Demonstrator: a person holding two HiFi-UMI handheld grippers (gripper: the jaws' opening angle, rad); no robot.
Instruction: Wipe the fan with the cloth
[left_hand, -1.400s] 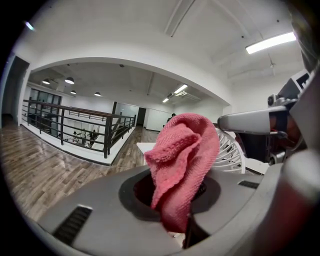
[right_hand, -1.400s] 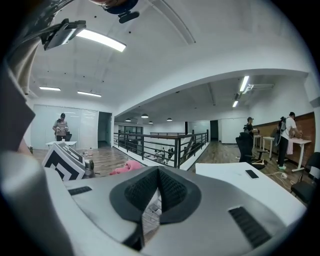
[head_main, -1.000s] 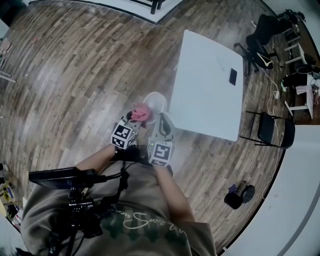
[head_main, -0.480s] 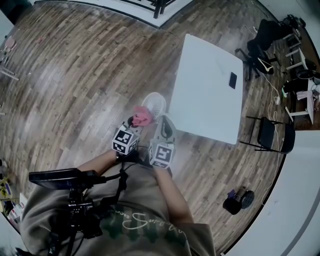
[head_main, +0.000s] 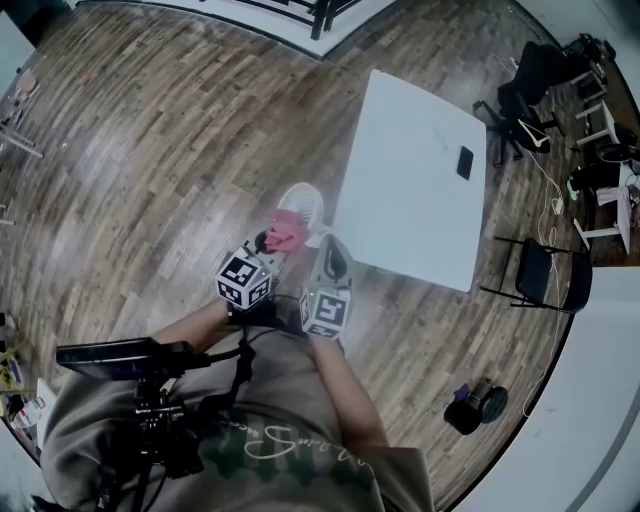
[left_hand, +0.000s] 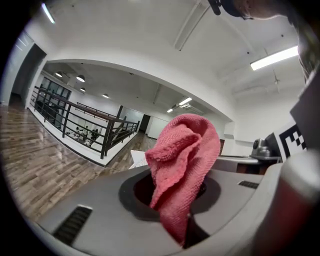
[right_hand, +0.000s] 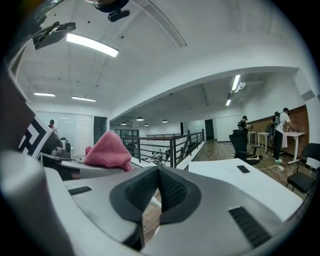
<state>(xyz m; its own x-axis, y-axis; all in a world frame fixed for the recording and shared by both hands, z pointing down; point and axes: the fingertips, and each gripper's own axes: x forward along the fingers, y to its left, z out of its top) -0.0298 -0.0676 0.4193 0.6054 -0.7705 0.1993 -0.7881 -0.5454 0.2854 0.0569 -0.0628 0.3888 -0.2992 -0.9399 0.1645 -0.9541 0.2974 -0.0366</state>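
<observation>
One crumpled, nubby pink cloth (left_hand: 186, 160) is pinched in the left hand-held gripper (left_hand: 186, 220), against the near edge of the single round, white, grilled fan (head_main: 303, 203). The right hand-held gripper (right_hand: 157, 189) is clenched on nothing, beside one smooth, rectangular white worktop (head_main: 405, 190).

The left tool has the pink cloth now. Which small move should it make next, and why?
Probably ease the left tool forward until the cloth presses on the fan. The cloth is clamped in that tool, and in the head view the fan lies just beyond it, beside the white table; contact cannot be confirmed. The right tool is shut and empty.
</observation>
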